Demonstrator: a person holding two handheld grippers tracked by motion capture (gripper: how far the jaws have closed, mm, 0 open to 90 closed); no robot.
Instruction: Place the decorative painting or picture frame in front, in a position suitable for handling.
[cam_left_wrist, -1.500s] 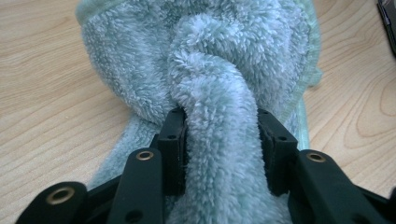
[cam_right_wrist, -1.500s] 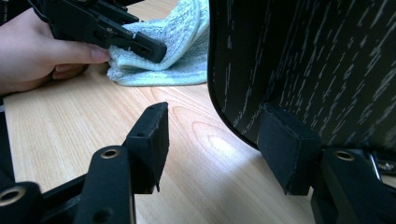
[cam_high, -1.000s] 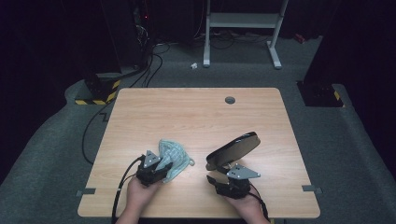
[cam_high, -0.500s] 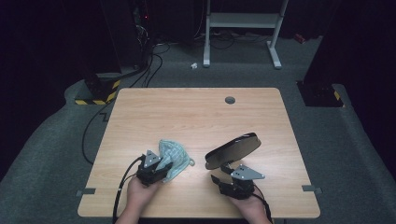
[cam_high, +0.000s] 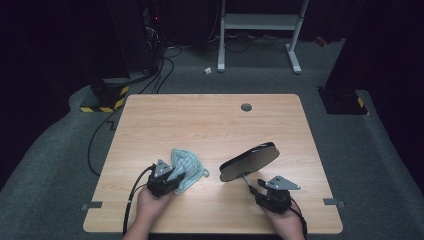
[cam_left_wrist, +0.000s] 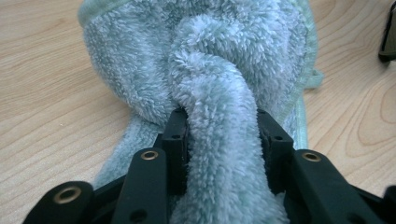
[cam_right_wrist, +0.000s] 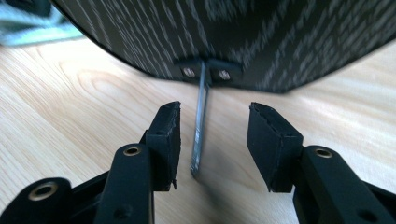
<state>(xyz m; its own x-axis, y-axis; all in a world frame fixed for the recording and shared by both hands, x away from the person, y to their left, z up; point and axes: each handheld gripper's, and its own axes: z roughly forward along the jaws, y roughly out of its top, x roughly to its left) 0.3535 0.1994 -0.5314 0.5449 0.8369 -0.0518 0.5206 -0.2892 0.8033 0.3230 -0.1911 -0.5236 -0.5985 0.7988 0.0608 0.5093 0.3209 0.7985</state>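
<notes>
A fluffy pale-green towel (cam_high: 189, 166) lies bunched on the wooden table (cam_high: 210, 120) at the front left. My left gripper (cam_high: 173, 179) is shut on a thick roll of the towel (cam_left_wrist: 219, 70), which bulges up between both fingers (cam_left_wrist: 175, 135). To the right, a black oval disc (cam_high: 250, 161) stands tilted on a thin metal stem (cam_high: 246, 181). My right gripper (cam_high: 253, 189) is just in front of it. In the right gripper view the stem (cam_right_wrist: 201, 121) rises between the jaws (cam_right_wrist: 215, 126) to the disc's patterned underside (cam_right_wrist: 233, 37). The jaws have just been closing and neither pad touches the stem.
A round cable hole (cam_high: 246, 107) sits near the table's far edge. Beyond the table are grey carpet, black cables (cam_high: 150, 75), a yellow-black striped block (cam_high: 102, 102) at the far left corner and a white stand frame (cam_high: 260, 30).
My right hand has slid to the right along the front of the table, and its gripper now sits right of the disc's stem. The left hand and the towel have stayed put.
</notes>
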